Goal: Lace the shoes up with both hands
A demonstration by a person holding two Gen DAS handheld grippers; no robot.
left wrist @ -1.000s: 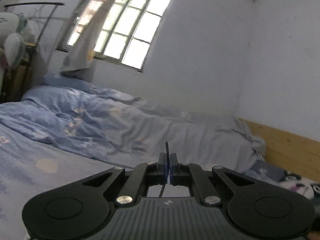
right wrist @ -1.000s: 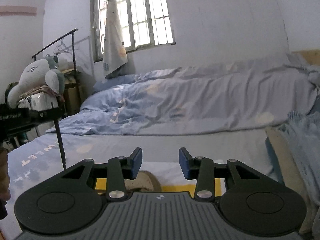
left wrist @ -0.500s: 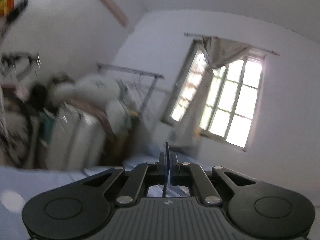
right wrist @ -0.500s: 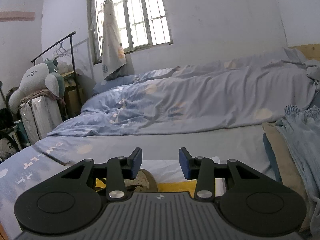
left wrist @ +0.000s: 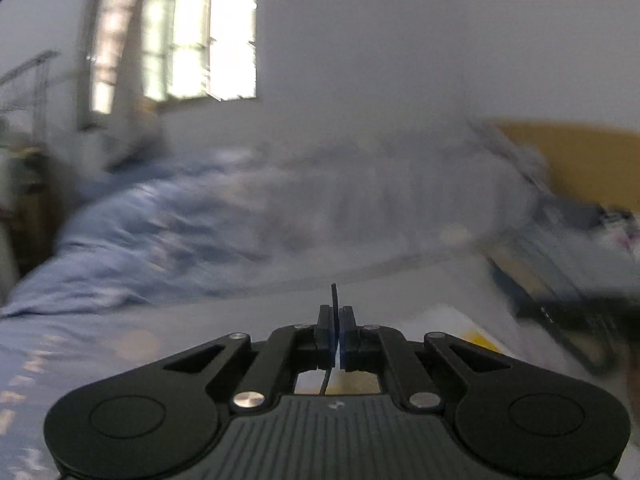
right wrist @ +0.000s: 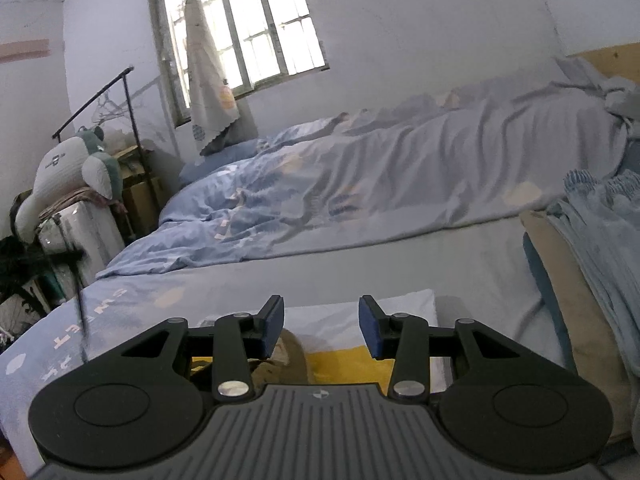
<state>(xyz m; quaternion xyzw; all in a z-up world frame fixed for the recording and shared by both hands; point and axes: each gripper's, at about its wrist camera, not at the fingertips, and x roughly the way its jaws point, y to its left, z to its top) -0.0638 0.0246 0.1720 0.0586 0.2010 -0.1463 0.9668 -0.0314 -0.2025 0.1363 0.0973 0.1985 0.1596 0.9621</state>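
My left gripper [left wrist: 338, 332] is shut on a thin black shoelace [left wrist: 334, 299]; the lace tip sticks up past the fingertips and the lace runs down under the jaws. The left wrist view is blurred by motion. My right gripper [right wrist: 321, 330] is open and empty. Just below and behind its left finger shows part of a tan shoe [right wrist: 292, 356], mostly hidden by the gripper body, on a yellow and white sheet [right wrist: 344, 360] on the bed. At the left of the right wrist view a dark lace strand [right wrist: 81, 312] hangs down.
A rumpled blue duvet [right wrist: 360, 184] covers the bed behind. Folded clothes and a pillow [right wrist: 592, 264] lie on the right. A plush toy [right wrist: 68, 172], a clothes rack and boxes stand at the left by the window [right wrist: 256, 28]. A wooden headboard [left wrist: 580, 160] is at right.
The left gripper, still shut on the lace, has swung from facing the left corner of the room back toward the bed and down. The right gripper has tilted slightly and stays open.
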